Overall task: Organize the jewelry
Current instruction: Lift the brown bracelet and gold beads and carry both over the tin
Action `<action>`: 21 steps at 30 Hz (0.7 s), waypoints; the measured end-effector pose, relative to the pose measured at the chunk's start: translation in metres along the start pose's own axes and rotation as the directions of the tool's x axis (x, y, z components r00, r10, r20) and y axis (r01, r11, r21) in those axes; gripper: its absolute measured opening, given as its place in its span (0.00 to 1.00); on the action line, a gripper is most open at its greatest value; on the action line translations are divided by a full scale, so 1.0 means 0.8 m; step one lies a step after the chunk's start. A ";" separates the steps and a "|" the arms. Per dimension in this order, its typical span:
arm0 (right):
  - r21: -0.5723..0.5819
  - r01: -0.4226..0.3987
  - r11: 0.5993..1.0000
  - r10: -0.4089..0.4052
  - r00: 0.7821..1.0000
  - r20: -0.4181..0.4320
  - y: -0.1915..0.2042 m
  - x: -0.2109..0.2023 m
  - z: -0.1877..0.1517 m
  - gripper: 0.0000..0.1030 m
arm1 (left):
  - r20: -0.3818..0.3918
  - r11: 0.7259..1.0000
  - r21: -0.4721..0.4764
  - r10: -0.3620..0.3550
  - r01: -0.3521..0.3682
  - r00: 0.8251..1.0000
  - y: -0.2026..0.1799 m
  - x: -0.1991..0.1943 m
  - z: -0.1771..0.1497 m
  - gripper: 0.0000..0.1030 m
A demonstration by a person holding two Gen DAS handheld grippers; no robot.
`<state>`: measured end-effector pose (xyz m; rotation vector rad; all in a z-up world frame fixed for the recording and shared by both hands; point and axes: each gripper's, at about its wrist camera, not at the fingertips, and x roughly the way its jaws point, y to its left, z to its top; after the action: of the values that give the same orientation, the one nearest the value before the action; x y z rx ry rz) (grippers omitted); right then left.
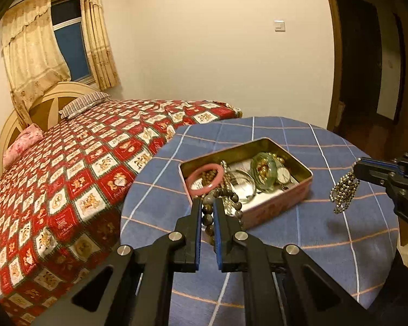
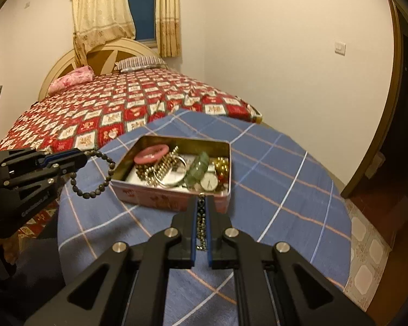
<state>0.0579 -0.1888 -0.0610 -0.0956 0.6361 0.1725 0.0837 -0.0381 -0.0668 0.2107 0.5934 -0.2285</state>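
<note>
Round table w/ blue plaid cloth [image 1: 326, 233], on it an open pink metal tin [image 2: 160, 198] full of bangles, a watch etc. Left gripper [image 1: 206, 203] has its jaws pinched on a dark round-bead bracelet [image 2: 95, 190], dangling beside the tin. Right gripper [image 2: 202, 203] jaws squeezed on a brassy ball-chain bracelet [image 1: 344, 190], hanging clear of the cloth. Both prob light, floppy, slippery, so grab mid-strand, not one bead.
</note>
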 end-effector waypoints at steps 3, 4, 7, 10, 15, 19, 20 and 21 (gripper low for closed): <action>-0.007 -0.001 1.000 0.001 1.000 0.016 0.005 -0.002 0.007 0.07 | 0.011 1.000 -0.003 0.007 -0.006 1.000 0.004 -0.002 0.008 0.07; -0.010 -0.002 1.000 0.002 1.000 0.020 0.007 -0.001 0.009 0.07 | 0.017 1.000 -0.004 0.009 -0.009 1.000 0.005 -0.003 0.011 0.07; -0.016 -0.002 1.000 0.003 0.999 0.032 0.010 -0.002 0.015 0.07 | 0.027 1.000 -0.003 0.014 -0.014 1.000 0.007 -0.005 0.018 0.07; -0.020 0.000 1.000 0.001 0.999 0.048 0.011 -0.006 0.020 0.07 | 0.034 1.000 -0.004 0.017 -0.017 0.999 0.009 -0.004 0.025 0.07; -0.028 0.003 1.000 -0.001 0.998 0.059 0.011 -0.003 0.031 0.07 | 0.035 1.000 -0.001 0.024 -0.024 0.999 0.009 0.002 0.032 0.07; -0.030 0.004 1.000 -0.002 0.998 0.064 0.011 0.003 0.037 0.07 | 0.033 1.000 -0.001 0.029 -0.029 0.999 0.011 0.009 0.038 0.07; -0.029 0.004 1.000 -0.002 0.998 0.066 0.010 0.003 0.038 0.07 | 0.034 0.999 0.001 0.032 -0.032 0.999 0.010 0.012 0.040 0.07; -0.031 0.005 1.000 -0.003 0.998 0.068 0.010 0.005 0.040 0.07 | 0.035 0.999 0.004 0.034 -0.034 0.999 0.010 0.014 0.042 0.07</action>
<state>0.0779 -0.1763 -0.0379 -0.1205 0.5659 0.1815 0.1126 -0.0406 -0.0452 0.2205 0.5547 -0.2000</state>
